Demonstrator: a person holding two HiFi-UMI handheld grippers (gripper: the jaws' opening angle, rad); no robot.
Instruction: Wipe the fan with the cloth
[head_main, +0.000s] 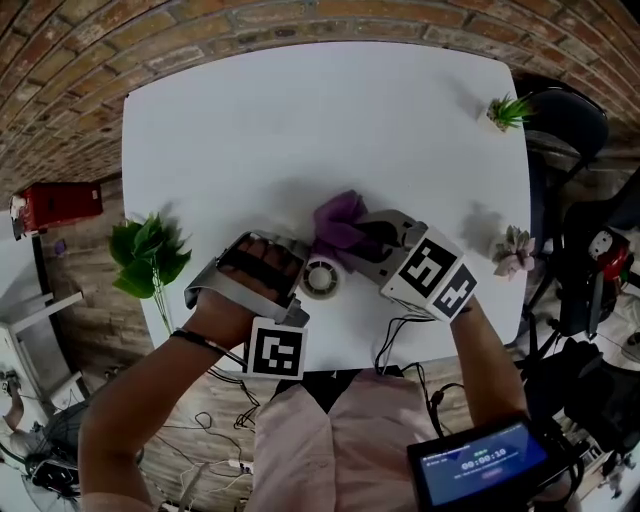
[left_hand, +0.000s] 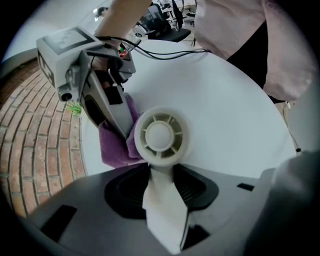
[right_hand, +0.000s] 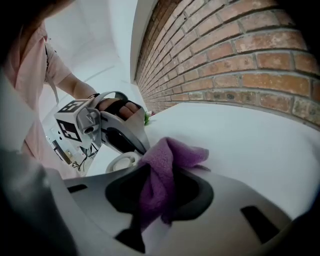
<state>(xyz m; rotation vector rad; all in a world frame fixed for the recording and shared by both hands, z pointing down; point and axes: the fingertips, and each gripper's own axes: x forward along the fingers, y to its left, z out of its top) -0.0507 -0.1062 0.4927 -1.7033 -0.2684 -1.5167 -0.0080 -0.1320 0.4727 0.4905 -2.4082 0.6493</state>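
Left claw (left_hand: 162, 192): clamped on the pale stem of the fan (left_hand: 160, 135); the fan's round slotted head sticks out just past the tips.
Right claw (right_hand: 160, 195): clamped on the purple cloth (right_hand: 162, 167); one fold is bunched between the pads and the loose end spills out in front.
Cloth against fan: in the left gripper view, the cloth lies against the left edge of the fan's head.
Where it happens: lower centre of the head view, where both claws meet over the white tabletop (head_main: 300, 120).
Tabletop edges: a leafy plant (head_main: 150, 255) at the left, a small green plant (head_main: 508, 110) at the upper right, a pale succulent (head_main: 514, 252) at the right.
Beyond: a brick wall (right_hand: 240, 60).
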